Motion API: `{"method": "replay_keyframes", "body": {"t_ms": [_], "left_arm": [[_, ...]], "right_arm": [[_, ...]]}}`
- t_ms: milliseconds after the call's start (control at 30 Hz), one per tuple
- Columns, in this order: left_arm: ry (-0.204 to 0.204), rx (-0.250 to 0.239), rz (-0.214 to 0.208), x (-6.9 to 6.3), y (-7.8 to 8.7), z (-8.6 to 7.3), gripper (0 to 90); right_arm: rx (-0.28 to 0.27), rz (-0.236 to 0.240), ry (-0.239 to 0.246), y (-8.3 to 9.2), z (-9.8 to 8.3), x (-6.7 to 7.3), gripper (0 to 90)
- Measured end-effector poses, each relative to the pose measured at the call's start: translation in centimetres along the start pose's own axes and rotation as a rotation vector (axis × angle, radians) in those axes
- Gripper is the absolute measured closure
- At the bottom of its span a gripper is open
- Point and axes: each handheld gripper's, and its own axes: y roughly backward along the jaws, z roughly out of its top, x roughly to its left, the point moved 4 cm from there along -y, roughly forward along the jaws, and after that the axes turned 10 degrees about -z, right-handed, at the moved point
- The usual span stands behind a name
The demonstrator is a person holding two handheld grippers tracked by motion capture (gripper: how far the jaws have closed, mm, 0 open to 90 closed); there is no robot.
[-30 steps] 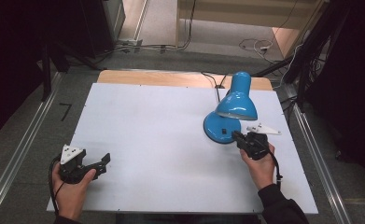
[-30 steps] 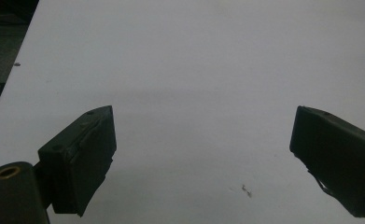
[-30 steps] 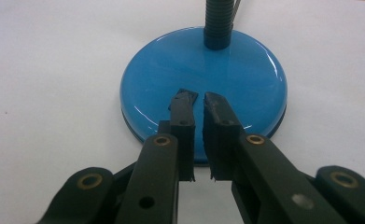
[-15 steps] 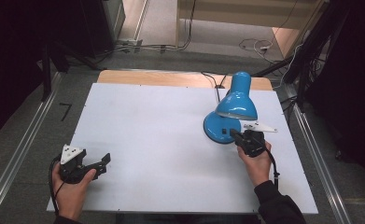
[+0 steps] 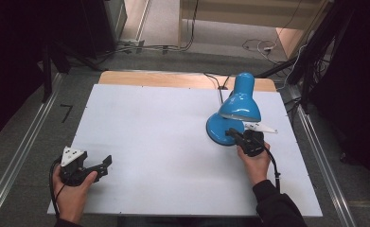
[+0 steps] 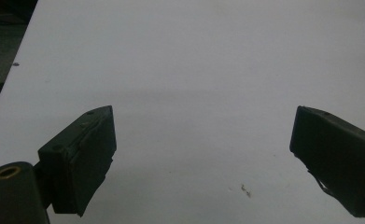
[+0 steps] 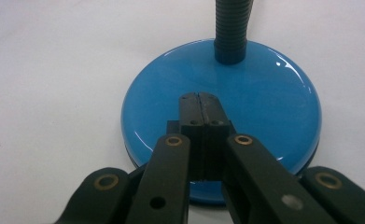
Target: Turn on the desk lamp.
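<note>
A blue desk lamp (image 5: 239, 101) stands at the right of the white table (image 5: 163, 123), its shade bent low over its round base (image 5: 216, 128). My right gripper (image 5: 230, 133) is shut, its tips over the near edge of that base. In the right gripper view the closed jaws lie pressed together with nothing between them, just above the glossy base (image 7: 269, 102) and in front of the black gooseneck (image 7: 231, 28); my right gripper (image 7: 200, 100) may be touching it. My left gripper (image 5: 108, 161) rests open at the table's near left corner. My left gripper (image 6: 203, 154) has bare table between its jaws.
The lamp's black cord (image 5: 215, 82) runs off the back of the table over a wooden edge (image 5: 173, 78). Metal rails (image 5: 17, 156) flank both sides. Loose cables (image 5: 258, 45) lie on the floor beyond.
My right gripper has crept a little forward and left, onto the near edge of the lamp base. The left gripper has stayed put.
</note>
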Motion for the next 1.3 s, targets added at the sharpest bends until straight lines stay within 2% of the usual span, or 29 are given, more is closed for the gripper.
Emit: {"method": "replay_keyframes", "body": {"t_ms": [267, 900, 1133, 1300], "left_arm": [[0.001, -0.003, -0.002, 0.1, 0.03, 0.01, 7.4], [0.001, 0.001, 0.0, 0.05, 0.02, -0.01, 7.4], [0.0, 0.001, 0.001, 0.05, 0.06, -0.02, 7.4], [-0.002, 0.001, 0.0, 0.03, 0.09, -0.02, 7.4]], "right_arm": [[0.004, -0.003, -0.009, -0.72, -0.12, 0.11, 87.7], [0.009, -0.01, 0.002, -0.84, -0.2, 0.08, 87.9], [0.005, -0.019, 0.027, -0.81, -0.24, 0.21, 88.0], [0.004, -0.045, 0.056, -0.83, -0.31, 0.27, 88.1]]}}
